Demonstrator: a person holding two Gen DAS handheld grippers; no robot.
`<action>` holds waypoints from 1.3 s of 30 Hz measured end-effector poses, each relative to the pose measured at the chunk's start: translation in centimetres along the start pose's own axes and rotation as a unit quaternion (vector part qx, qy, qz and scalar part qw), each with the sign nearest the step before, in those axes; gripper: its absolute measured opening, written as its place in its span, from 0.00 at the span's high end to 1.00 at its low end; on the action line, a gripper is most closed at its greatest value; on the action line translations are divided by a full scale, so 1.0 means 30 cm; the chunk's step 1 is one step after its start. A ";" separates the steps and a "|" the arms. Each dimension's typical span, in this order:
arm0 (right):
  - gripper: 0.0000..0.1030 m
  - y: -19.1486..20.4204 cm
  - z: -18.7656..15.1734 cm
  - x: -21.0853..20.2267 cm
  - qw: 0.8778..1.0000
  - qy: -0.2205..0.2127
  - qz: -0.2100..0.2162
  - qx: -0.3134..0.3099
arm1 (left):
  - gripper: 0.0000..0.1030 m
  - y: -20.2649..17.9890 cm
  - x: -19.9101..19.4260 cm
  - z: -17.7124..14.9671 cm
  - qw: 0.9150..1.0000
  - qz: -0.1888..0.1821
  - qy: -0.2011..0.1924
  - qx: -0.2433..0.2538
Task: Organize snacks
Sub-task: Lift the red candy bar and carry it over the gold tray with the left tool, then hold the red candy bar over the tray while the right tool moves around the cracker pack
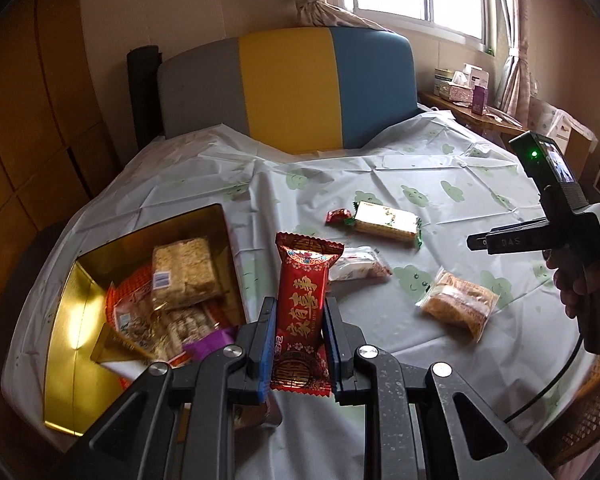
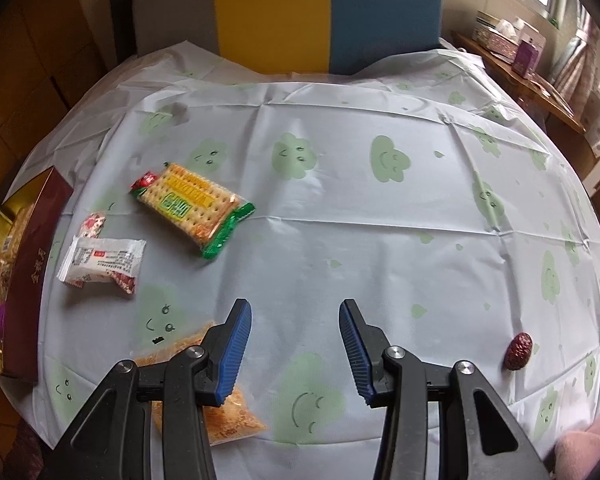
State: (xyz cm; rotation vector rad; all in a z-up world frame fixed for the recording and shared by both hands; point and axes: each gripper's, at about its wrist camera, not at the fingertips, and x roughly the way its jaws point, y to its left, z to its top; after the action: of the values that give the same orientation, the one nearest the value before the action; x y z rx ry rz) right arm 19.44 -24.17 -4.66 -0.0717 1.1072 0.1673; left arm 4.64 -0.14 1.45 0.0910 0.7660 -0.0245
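Left gripper [image 1: 299,312] jaws clamp the red snack packet [image 1: 303,304] — right gripper [image 2: 296,344] jaws gape, empty.

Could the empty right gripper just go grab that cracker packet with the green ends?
Probably yes. The right gripper is open and holds nothing, and the cracker packet lies flat ahead to its left with bare tablecloth between. Only a small red candy touches its far end.
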 end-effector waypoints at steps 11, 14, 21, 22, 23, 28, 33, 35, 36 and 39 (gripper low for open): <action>0.55 0.098 0.024 0.053 0.998 0.013 0.043 -0.032 | 0.78 0.078 -0.012 -0.059 1.000 0.007 0.009 -0.023; 0.55 0.138 0.045 0.069 0.998 0.017 0.036 -0.056 | 0.78 0.094 -0.009 -0.070 0.999 0.012 0.012 -0.028; 0.55 0.199 0.142 0.121 0.995 0.024 0.022 -0.091 | 0.78 0.121 -0.020 -0.082 0.999 0.023 0.012 -0.033; 0.55 0.204 0.152 0.128 0.995 0.026 0.020 -0.097 | 0.78 0.123 -0.022 -0.083 0.999 0.024 0.012 -0.033; 0.55 0.214 0.170 0.143 0.994 0.031 0.016 -0.105 | 0.78 0.124 -0.023 -0.084 0.999 0.025 0.012 -0.033; 0.47 0.251 0.225 0.204 0.989 0.053 0.001 -0.138 | 0.78 0.133 -0.024 -0.088 0.999 0.027 0.015 -0.036; 0.46 0.278 0.257 0.268 0.985 0.075 -0.004 -0.157 | 0.78 0.134 -0.018 -0.090 0.999 0.026 0.020 -0.037; 0.43 0.283 0.265 0.296 0.984 0.084 -0.006 -0.160 | 0.78 0.137 -0.014 -0.094 0.999 0.025 0.022 -0.039; 0.42 0.286 0.267 0.302 0.984 0.083 -0.006 -0.160 | 0.78 0.138 -0.012 -0.093 0.999 0.024 0.023 -0.040; 0.41 0.283 0.279 0.309 0.985 0.080 0.002 -0.150 | 0.78 0.139 -0.012 -0.096 0.999 0.020 0.025 -0.043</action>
State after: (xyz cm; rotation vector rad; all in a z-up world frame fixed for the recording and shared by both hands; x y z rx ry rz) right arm 29.44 -13.70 -8.99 -0.3569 1.2364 0.3364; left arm 2.62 4.27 -0.06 0.0244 0.8132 0.0487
